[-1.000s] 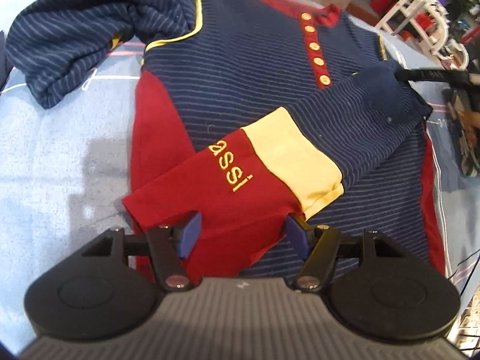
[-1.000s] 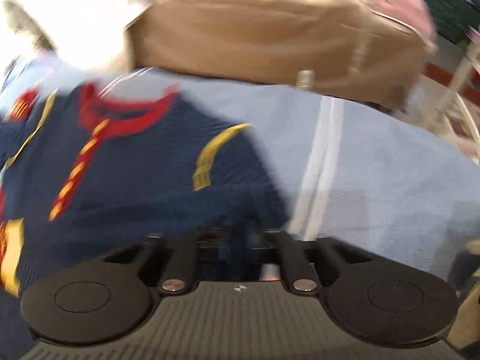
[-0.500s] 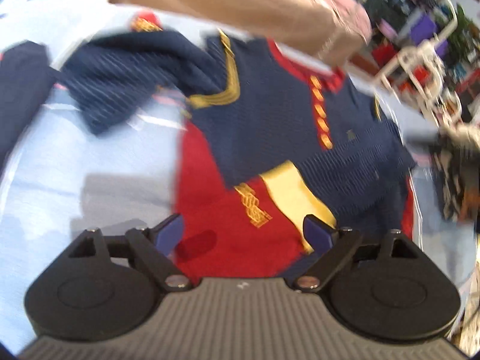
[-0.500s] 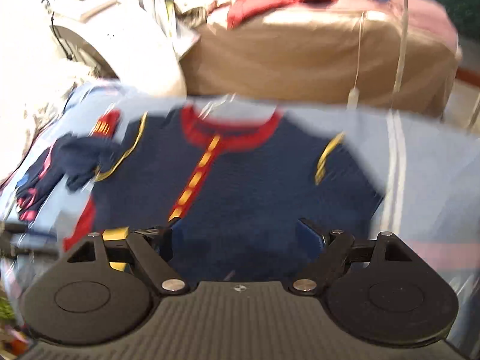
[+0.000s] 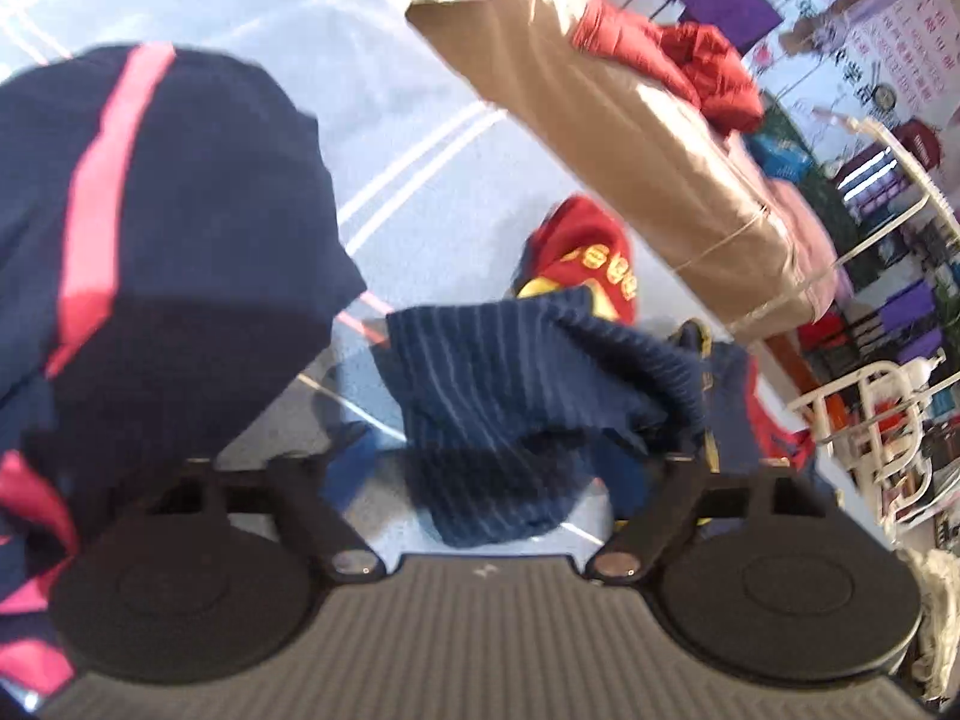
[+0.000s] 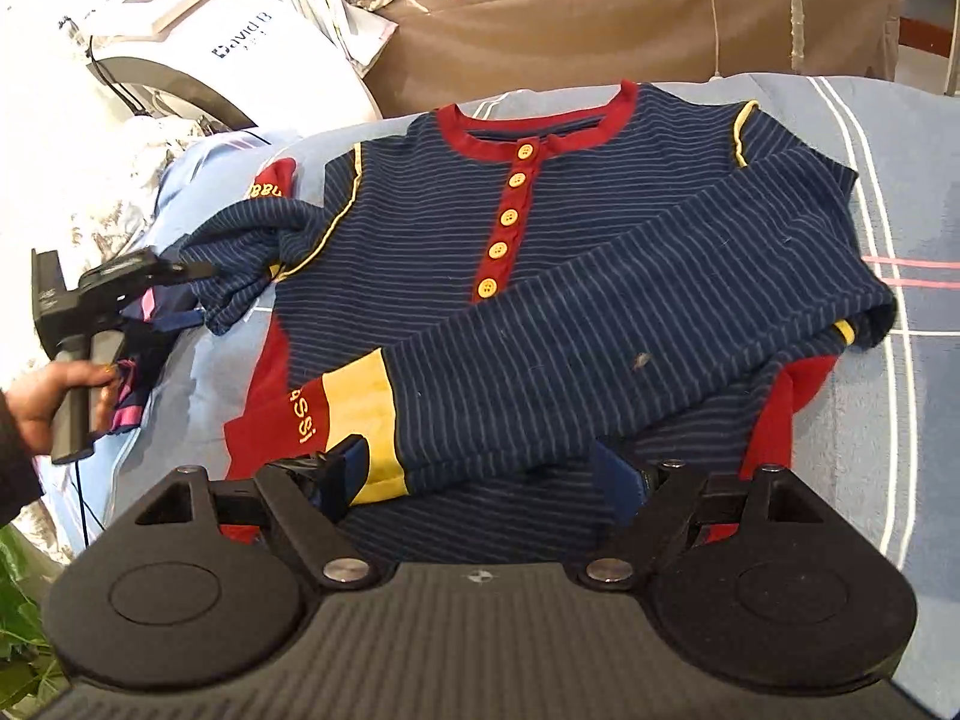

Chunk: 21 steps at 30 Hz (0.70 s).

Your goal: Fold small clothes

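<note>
The shirt (image 6: 540, 276) lies face up on the blue cloth (image 6: 900, 192). One sleeve (image 6: 600, 354) is folded across the chest below the placket (image 6: 510, 216); its red and yellow cuff sits at the hem corner on the washer's (image 6: 198, 42) side. The other sleeve (image 6: 252, 252) is bunched beside the shoulder seam on that same side of the placket.

The left gripper (image 5: 507, 456) has its jaws spread, and the bunched sleeve lies between them, not yet pinched. The right gripper (image 6: 474, 474) hovers over the hem below the placket, jaws spread and empty.

Risks, as judged:
- The sleeve is crumpled. A pinch here may catch one fold only, or two layers at once, and the sleeve would then drag across twisted rather than flat.
- A pull on it may tug the shoulder and shift the body, which would disturb the sleeve already laid over the placket. Nothing pins the body.
- Dark trousers (image 5: 150, 228) with a pink stripe lie just beside the bunched sleeve, on the side away from the placket. A wide closing could snag them.

Change against the earlier frames:
- The left gripper stood at the folded cuff, jaws apart; it has gone to the loose sleeve.
- The right gripper was pressed shut at the far shoulder fold; it has let go, opened and drawn back to the hem.
</note>
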Each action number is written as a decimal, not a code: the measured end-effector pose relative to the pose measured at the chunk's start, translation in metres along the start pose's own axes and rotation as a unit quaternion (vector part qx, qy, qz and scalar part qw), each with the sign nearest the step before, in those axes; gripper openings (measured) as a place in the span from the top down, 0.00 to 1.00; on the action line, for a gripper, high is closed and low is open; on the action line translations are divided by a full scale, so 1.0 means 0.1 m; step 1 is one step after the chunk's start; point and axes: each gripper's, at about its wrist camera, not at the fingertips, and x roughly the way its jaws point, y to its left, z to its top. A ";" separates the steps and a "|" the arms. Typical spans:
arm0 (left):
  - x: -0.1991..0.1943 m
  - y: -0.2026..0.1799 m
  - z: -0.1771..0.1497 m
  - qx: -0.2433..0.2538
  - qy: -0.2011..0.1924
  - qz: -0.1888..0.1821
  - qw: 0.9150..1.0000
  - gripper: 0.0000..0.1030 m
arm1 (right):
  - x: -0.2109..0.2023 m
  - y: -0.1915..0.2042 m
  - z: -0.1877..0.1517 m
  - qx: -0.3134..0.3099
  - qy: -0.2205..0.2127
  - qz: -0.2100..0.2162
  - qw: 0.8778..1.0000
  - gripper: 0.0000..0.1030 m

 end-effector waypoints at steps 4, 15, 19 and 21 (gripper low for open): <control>0.18 -0.03 0.07 -0.008 -0.004 -0.023 1.000 0.78 | -0.05 0.01 -0.06 0.010 0.000 -0.019 1.000 0.00; -0.72 -0.26 0.77 0.061 -0.129 0.007 0.990 0.95 | -0.08 -0.07 -0.13 0.069 -0.013 -0.031 0.997 0.00; -0.93 -0.45 0.93 0.106 -0.132 0.021 0.985 0.97 | -0.06 -0.08 -0.13 0.077 -0.016 -0.024 0.997 0.00; -0.92 -0.55 0.89 0.118 -0.121 0.016 0.985 0.96 | -0.04 -0.09 -0.12 0.084 -0.012 -0.021 0.996 0.00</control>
